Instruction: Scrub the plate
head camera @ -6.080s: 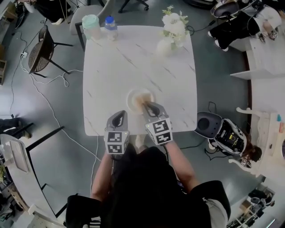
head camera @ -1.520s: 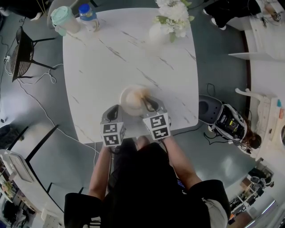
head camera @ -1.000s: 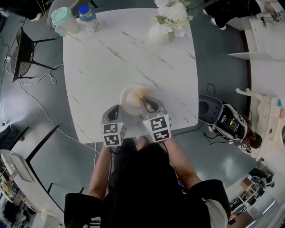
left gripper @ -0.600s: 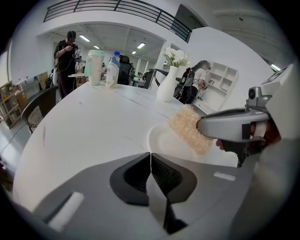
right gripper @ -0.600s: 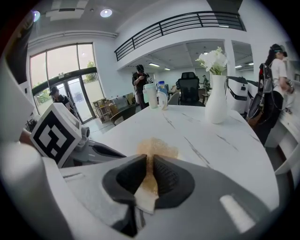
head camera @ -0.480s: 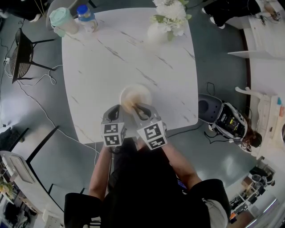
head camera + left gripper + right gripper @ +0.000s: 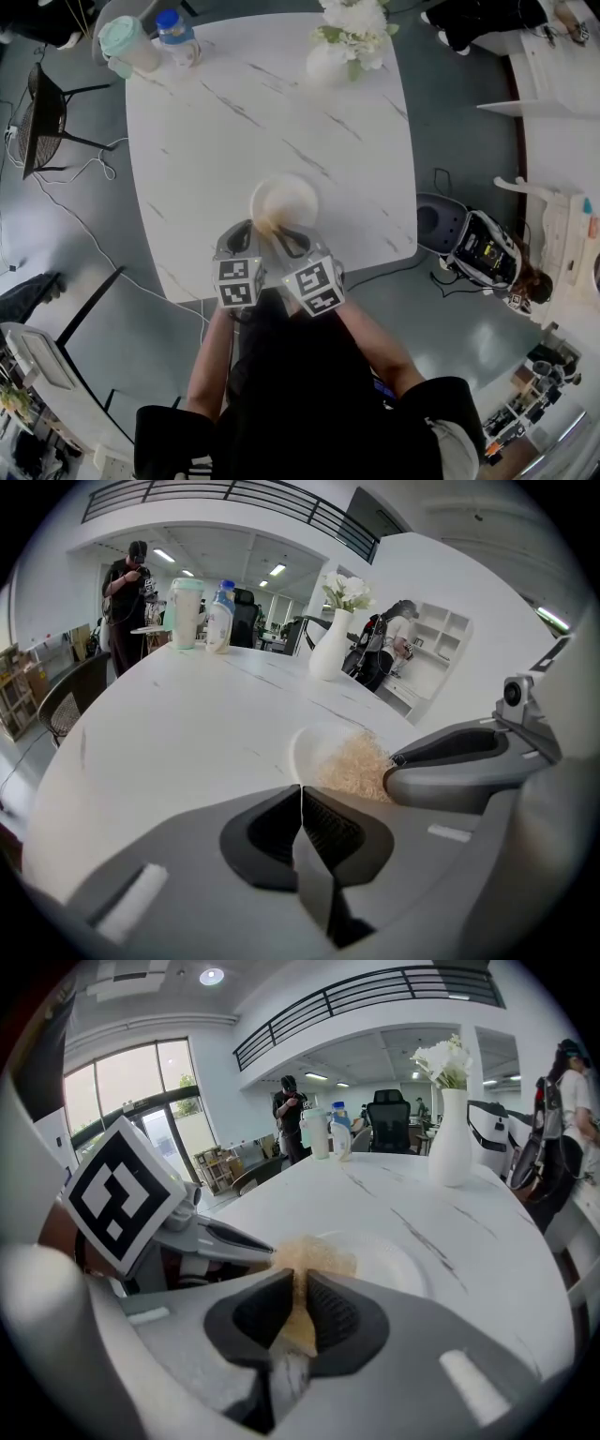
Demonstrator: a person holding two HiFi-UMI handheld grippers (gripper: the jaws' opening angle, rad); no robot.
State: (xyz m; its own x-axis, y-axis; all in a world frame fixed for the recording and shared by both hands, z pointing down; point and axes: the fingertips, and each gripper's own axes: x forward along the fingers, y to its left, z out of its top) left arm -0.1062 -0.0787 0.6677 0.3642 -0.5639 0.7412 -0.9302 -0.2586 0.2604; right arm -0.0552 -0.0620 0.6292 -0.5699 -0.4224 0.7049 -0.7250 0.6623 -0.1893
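A round white plate (image 7: 289, 199) lies on the white marble table (image 7: 234, 122) close to its near edge. My right gripper (image 7: 272, 230) is shut on a tan fibrous scrubber (image 7: 302, 1258), which presses on the plate's near left part (image 7: 398, 1262). In the left gripper view the scrubber (image 7: 354, 766) sits on the plate (image 7: 314, 744) in front of the right gripper's finger (image 7: 450, 752). My left gripper (image 7: 246, 228) is shut with nothing in it, its tips (image 7: 301, 789) just short of the plate's near left rim.
At the table's far side stand a white vase of white flowers (image 7: 339, 42), a cup with a green lid (image 7: 122, 42) and a blue-capped bottle (image 7: 176, 26). A black chair (image 7: 42, 103) is at the left, and a device (image 7: 480, 258) stands on the floor at the right.
The right gripper has swung left with the scrubber, from the plate's right side to its near left edge. The left gripper has stayed put.
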